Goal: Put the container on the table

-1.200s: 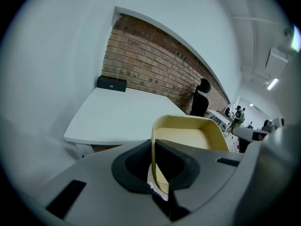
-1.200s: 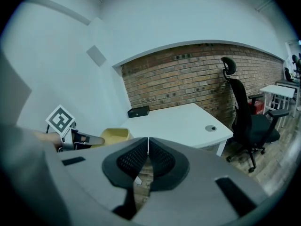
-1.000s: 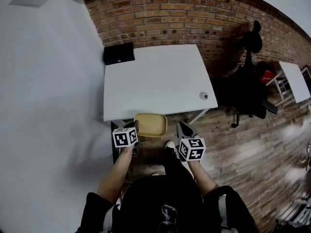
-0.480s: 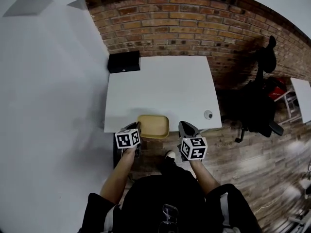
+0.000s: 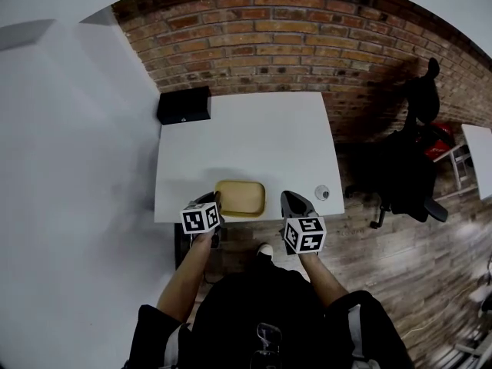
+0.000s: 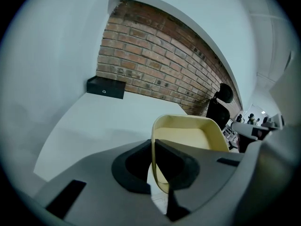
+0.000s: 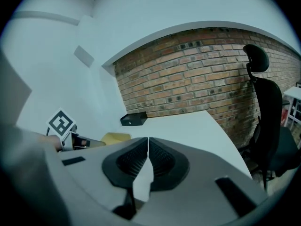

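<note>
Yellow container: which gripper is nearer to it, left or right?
Left. The left gripper is shut on the container's left rim. The right gripper, jaws together and empty, sits off to its right, not touching it.

Container [image 5: 240,198] at the near edge of the desk [image 5: 254,141]; box [image 5: 184,105] on its far left corner; chair [image 5: 400,160] to the right.

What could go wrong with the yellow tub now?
The left gripper pinches only one thin wall of the tub, so it might tilt or slip out. The tub is also right by the near edge of the table, so letting go there could let it tip off.
</note>
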### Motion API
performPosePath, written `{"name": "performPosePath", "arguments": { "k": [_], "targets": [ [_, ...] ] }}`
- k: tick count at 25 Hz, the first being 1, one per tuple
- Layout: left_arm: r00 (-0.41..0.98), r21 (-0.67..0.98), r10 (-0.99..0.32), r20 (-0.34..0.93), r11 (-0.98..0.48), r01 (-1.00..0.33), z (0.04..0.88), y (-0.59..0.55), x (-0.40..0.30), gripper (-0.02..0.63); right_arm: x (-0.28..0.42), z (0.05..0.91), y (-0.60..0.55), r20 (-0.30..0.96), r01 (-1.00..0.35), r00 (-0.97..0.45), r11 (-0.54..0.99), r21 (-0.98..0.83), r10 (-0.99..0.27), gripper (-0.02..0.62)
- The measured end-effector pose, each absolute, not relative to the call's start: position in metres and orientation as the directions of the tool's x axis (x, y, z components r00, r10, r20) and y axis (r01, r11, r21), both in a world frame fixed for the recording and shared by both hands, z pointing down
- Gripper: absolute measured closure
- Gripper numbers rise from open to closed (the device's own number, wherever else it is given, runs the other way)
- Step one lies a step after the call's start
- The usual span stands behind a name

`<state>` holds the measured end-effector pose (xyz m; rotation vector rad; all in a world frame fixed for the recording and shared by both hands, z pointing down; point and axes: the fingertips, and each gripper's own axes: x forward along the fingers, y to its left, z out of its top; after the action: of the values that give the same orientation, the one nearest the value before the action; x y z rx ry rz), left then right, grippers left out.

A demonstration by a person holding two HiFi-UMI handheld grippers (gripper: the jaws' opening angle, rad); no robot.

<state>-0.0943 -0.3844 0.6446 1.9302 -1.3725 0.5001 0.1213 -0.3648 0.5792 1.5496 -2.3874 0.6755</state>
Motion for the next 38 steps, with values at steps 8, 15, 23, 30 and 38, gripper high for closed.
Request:
{"name": "performPosePath", "arguments": {
  "k": [8, 15, 23, 30, 38],
  "targets": [
    [0.364, 0.308, -0.658, 0.659, -0.205, -0.929, 0.635, -0.407, -0.075, 0.583, 0.142, 0.582, -0.385, 0.405, -0.902, -0.419, 0.324, -0.284, -0.813, 0.572],
    [0.384, 0.279, -0.664, 0.642, -0.264, -0.923, 0.605, -0.416, -0.068, 0.583, 0.144, 0.591, -0.382, 0.416, -0.897, -0.430, 0.328, -0.296, -0.801, 0.572],
    [0.413, 0.269, -0.612, 0.674, -0.317, -0.909, 0.617, -0.426, -0.061, 0.583, 0.145, 0.597, -0.383, 0.432, -0.902, -0.421, 0.319, -0.291, -0.797, 0.572],
    [0.435, 0.284, -0.570, 0.697, -0.338, -0.897, 0.642, -0.437, -0.053, 0.583, 0.149, 0.613, -0.390, 0.468, -0.916, -0.389, 0.279, -0.288, -0.793, 0.572],
    [0.398, 0.301, -0.578, 0.712, -0.261, -0.917, 0.668, -0.441, -0.063, 0.583, 0.144, 0.628, -0.394, 0.507, -0.926, -0.366, 0.251, -0.283, -0.780, 0.572]
  ]
}}
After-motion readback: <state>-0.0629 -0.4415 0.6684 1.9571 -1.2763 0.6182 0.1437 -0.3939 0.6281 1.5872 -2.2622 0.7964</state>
